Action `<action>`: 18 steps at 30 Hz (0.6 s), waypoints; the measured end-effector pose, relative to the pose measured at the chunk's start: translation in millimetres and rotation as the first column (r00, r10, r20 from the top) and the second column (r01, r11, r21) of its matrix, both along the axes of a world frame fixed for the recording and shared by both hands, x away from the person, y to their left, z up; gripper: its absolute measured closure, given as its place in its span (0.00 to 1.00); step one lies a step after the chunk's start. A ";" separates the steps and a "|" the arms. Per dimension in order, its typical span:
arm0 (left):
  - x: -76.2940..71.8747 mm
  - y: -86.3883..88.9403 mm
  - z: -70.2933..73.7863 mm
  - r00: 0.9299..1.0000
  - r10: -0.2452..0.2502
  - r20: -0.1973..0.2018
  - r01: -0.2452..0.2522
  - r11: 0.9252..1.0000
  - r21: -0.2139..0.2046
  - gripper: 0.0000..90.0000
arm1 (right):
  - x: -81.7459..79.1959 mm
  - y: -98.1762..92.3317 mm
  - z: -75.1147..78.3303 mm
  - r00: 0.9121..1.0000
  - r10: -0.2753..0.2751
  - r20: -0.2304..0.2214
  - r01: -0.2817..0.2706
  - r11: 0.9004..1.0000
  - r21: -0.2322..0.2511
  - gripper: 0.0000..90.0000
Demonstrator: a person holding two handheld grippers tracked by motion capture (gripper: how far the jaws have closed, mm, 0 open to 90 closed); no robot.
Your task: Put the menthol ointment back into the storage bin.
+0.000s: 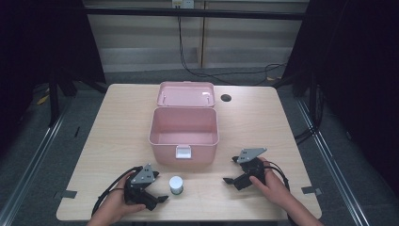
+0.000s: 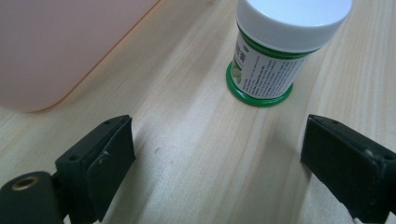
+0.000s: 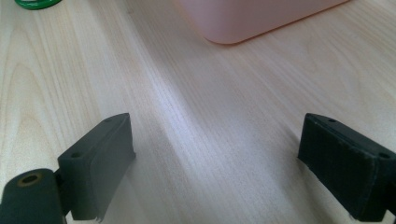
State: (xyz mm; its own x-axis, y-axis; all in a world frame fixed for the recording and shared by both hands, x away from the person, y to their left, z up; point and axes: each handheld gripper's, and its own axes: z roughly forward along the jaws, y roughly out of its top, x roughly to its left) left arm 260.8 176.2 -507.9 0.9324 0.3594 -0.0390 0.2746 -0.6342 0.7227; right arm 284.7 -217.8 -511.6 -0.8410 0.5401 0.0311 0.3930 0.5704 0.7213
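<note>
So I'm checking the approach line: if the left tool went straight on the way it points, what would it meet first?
Most likely the small white-capped bottle: in the left gripper view it stands upright just ahead of the open left tool, slightly toward one jaw, with bare table between. The pink box lies off to the side.

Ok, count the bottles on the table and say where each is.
1: a white-capped bottle with a green label stands upright near the front edge, just before the open pink box. The box's visible interior looks empty.

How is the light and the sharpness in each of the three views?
High view: bright table, dark surroundings. Left gripper view: bottle label sharp, pink box soft. Right gripper view: soft band of glare across the wood, box blurred.
</note>
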 end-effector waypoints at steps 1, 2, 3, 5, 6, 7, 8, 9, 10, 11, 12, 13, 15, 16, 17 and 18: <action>0.0 0.0 0.0 1.000 0.000 0.000 0.000 1.000 -0.001 0.10 | 0.0 0.0 0.0 1.000 0.000 0.000 0.000 1.000 0.000 0.11; 0.0 0.0 0.0 1.000 0.000 0.000 0.000 1.000 -0.001 0.10 | -0.1 0.0 0.1 1.000 -0.002 0.001 0.002 1.000 -0.002 0.11; 0.0 0.0 0.0 1.000 0.000 0.000 0.000 1.000 -0.001 0.10 | -0.1 0.0 0.1 1.000 -0.002 0.001 0.002 1.000 -0.002 0.11; -0.1 -0.2 0.0 1.000 0.016 -0.002 -0.016 1.000 -0.001 0.10 | -0.1 0.0 0.1 1.000 -0.002 0.001 0.002 1.000 -0.002 0.11; -0.9 -2.3 1.0 0.999 0.038 -0.007 -0.038 0.999 0.010 0.10 | 0.0 0.0 0.0 1.000 0.000 0.000 0.000 1.000 0.000 0.11; -1.5 -4.9 2.8 0.999 0.047 -0.013 -0.046 0.998 0.034 0.10 | 0.0 0.0 0.1 1.000 0.000 0.001 0.000 1.000 -0.001 0.11; -1.5 -4.9 2.8 0.999 0.047 -0.013 -0.046 0.998 0.034 0.10 | 0.0 0.0 0.0 1.000 0.000 0.001 0.000 1.000 0.000 0.11; -2.2 -9.9 8.6 0.997 0.059 -0.038 -0.055 0.994 0.097 0.10 | 0.0 0.0 0.1 1.000 -0.001 0.000 0.001 1.000 -0.001 0.11; -2.2 -9.9 8.6 0.997 0.059 -0.038 -0.055 0.994 0.097 0.12 | 0.0 0.0 0.0 1.000 0.000 0.000 0.000 1.000 0.000 0.11; -3.8 -14.4 14.6 0.996 0.069 -0.060 -0.060 0.987 0.146 0.15 | 0.0 0.0 0.0 1.000 0.000 0.000 0.000 1.000 0.000 0.11; -3.9 -16.0 19.1 0.995 0.060 -0.084 -0.043 0.980 0.193 0.19 | 0.0 0.0 0.0 1.000 0.000 0.000 0.000 1.000 0.000 0.11; -3.9 -16.0 19.1 0.995 0.060 -0.084 -0.043 0.980 0.193 0.19 | 0.0 0.0 0.0 1.000 0.000 0.000 0.000 1.000 0.000 0.11; -6.5 -21.1 24.9 0.989 0.067 -0.133 -0.035 0.972 0.230 0.23 | 0.0 0.0 0.0 1.000 0.000 0.000 0.000 1.000 0.000 0.11; -6.5 -21.1 24.9 0.989 0.067 -0.133 -0.035 0.972 0.230 0.24 | 0.0 0.0 0.1 1.000 -0.001 0.001 0.001 1.000 -0.001 0.11; -7.2 -23.0 27.3 0.987 0.071 -0.145 -0.032 0.966 0.256 0.24 | 0.0 0.0 0.1 1.000 -0.001 0.001 0.001 1.000 -0.001 0.11; -7.4 -26.5 31.8 0.980 0.084 -0.178 -0.033 0.961 0.273 0.24 | 0.0 0.0 0.0 1.000 0.000 0.000 0.000 1.000 0.000 0.11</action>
State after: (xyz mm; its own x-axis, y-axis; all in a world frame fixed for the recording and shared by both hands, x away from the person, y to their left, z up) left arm 253.4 149.7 -476.1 0.8949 0.4339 -0.1044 0.4301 -0.7761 0.4613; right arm 284.7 -217.8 -511.6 -0.8409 0.5403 0.0314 0.3933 0.5702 0.7212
